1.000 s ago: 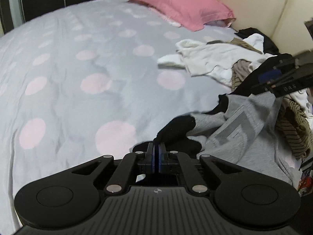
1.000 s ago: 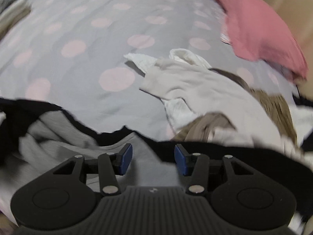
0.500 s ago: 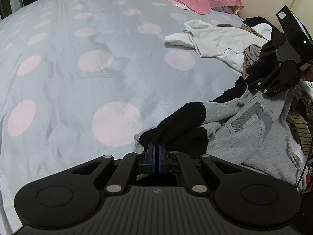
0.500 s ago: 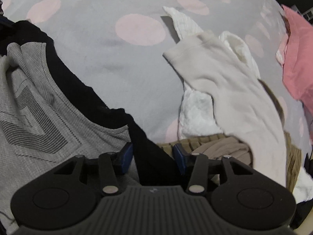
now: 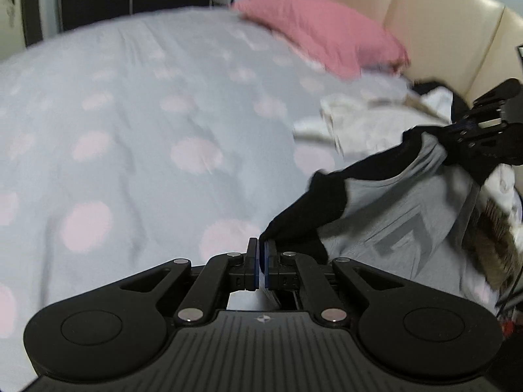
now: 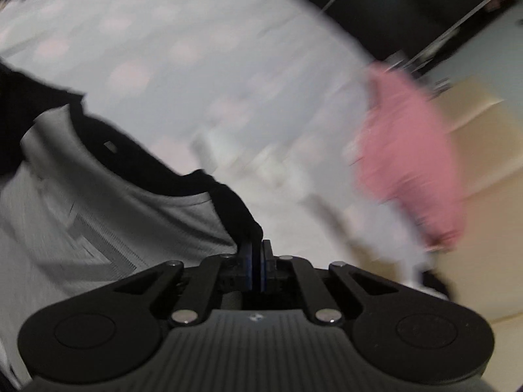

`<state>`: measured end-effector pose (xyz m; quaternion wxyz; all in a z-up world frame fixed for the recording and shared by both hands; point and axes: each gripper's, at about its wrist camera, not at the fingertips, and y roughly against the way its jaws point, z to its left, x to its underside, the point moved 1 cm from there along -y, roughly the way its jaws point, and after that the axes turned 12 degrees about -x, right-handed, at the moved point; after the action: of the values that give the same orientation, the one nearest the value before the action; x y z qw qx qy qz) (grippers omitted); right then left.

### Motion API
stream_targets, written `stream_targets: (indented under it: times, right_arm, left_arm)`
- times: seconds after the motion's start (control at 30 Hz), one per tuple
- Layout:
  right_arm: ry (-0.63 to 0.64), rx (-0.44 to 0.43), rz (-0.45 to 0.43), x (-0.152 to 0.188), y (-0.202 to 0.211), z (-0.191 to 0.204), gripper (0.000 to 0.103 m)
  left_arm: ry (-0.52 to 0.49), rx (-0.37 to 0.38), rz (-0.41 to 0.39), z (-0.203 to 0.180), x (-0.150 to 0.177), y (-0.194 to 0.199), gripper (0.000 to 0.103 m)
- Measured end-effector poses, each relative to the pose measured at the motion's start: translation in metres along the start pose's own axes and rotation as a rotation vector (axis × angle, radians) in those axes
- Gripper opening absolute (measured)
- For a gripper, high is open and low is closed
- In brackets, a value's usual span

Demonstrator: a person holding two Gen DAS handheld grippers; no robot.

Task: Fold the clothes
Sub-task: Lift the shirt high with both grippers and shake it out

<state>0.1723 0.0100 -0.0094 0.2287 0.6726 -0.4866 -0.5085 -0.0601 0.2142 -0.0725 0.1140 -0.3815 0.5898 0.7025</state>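
Above spotted bedding (image 5: 137, 124), both hand-held grippers, left (image 5: 261, 248) and right (image 6: 257, 245), pinch the grey-black shirt (image 5: 402, 215).

The grey shirt (image 5: 402, 215) with black sleeves and a black neck hung stretched out above the bed (it had a square print), held up by both black shoulders.

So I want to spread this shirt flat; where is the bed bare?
The duvet is bare left of the shirt, up to the pillow. The clothes pile crowds the headboard side.
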Motion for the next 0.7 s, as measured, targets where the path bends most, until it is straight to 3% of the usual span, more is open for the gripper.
stream_targets:
  times: [0.17, 0.37, 0.5, 0.7]
  right_arm:
    - [-0.013, 0.183, -0.194, -0.04, 0.086, 0.006, 0.005]
    - [-0.019, 0.324, -0.442, -0.073, 0.182, 0.03, 0.005]
    - [-0.055, 0.376, -0.59, -0.086, 0.242, 0.038, 0.005]
    - [-0.117, 0.382, -0.749, -0.087, 0.299, 0.052, 0.005]
  left_arm:
    - [0.031, -0.04, -0.199, 0.03, -0.031, 0.08, 0.001]
    - [0.068, -0.089, -0.441, 0.066, -0.069, 0.178, 0.001]
    - [0.079, -0.112, -0.583, 0.08, -0.085, 0.238, 0.001]
    - [0.074, -0.132, -0.75, 0.083, -0.089, 0.313, 0.001]
